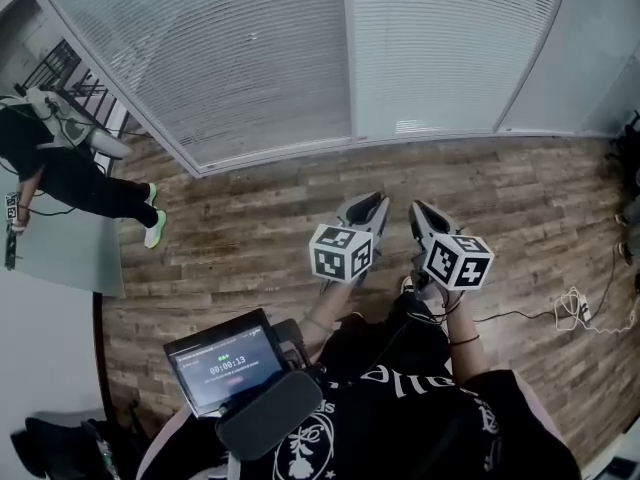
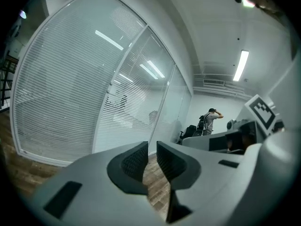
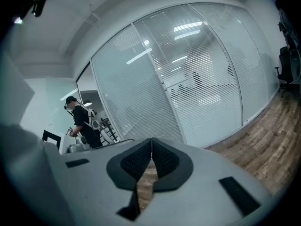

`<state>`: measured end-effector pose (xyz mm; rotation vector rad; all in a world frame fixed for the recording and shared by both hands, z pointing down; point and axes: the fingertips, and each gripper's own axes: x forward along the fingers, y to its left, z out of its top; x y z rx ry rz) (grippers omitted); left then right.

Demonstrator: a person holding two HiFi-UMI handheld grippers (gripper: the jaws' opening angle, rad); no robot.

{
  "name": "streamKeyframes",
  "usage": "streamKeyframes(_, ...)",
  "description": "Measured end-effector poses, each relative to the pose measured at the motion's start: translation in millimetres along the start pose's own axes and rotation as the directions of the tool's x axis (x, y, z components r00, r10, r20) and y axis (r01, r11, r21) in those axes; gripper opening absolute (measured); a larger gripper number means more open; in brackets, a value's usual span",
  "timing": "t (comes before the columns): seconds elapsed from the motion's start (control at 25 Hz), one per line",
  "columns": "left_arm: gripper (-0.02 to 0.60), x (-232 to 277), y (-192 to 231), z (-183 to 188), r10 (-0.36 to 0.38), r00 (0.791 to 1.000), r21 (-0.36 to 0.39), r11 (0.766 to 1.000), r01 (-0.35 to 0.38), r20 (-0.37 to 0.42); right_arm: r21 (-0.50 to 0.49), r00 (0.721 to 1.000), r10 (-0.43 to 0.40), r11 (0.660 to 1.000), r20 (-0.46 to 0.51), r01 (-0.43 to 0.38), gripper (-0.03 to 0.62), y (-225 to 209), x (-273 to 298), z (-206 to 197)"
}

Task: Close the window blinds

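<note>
White slatted blinds [image 1: 250,58] hang behind a curved glass wall, with a second panel [image 1: 440,38] right of a vertical frame post. Both grippers hover side by side over the wooden floor, short of the glass and pointing at it. The left gripper [image 1: 375,200] stands slightly open, with a narrow empty gap between its pads [image 2: 152,147]. The tips of the right gripper [image 1: 420,208] touch, and it holds nothing [image 3: 151,142]. The blinds [image 2: 61,93] fill the left gripper view, and the right gripper view shows the same blinds [image 3: 197,88].
A person in black [image 1: 70,168] stands at the left near the glass wall's end. A small screen [image 1: 225,363] is mounted at my chest. A cable [image 1: 575,308] lies on the floor at the right. Another person [image 2: 209,121] stands far off by desks.
</note>
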<state>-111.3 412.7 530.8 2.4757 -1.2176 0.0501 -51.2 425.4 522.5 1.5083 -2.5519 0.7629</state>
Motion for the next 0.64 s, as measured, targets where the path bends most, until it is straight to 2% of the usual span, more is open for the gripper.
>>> streamKeyframes(0.28, 0.060, -34.5, 19.0, -10.7, 0.018, 1.000, -0.040, 0.999, -0.017, 0.012, -0.026, 1.000, -0.007, 1.000, -0.015, 0.006, 0.018, 30.6, -1.9, -20.1)
streamKeyframes(0.64, 0.059, -38.4, 29.6, -15.5, 0.035, 0.999, -0.066, 0.997, -0.034, 0.015, -0.020, 1.000, -0.018, 1.000, -0.021, 0.018, 0.018, 26.0, 1.5, -21.8)
